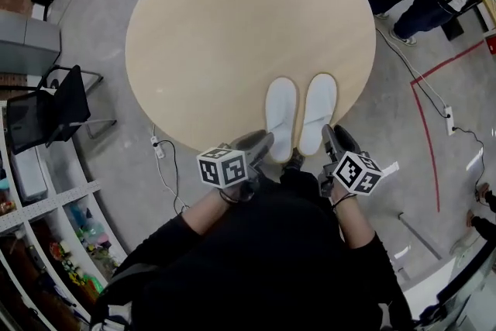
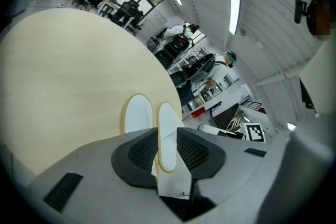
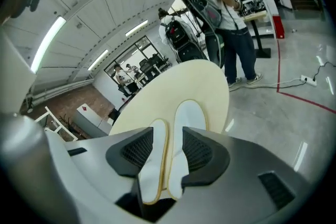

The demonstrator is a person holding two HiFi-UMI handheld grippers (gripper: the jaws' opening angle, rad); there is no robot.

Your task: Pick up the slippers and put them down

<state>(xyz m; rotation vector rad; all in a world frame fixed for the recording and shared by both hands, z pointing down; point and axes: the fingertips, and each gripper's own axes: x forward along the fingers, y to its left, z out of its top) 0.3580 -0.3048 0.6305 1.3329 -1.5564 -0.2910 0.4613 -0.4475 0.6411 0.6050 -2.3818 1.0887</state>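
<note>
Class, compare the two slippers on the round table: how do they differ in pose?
The left slipper lies straight; the right slipper slants, far end leaning outward. The left slipper reaches closer to the person than the right slipper. Both are white with tan rims, flat, side by side.

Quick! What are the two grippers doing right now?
Left gripper: closed on a slipper.
Right gripper: open, slippers loose between its jaws.
</note>
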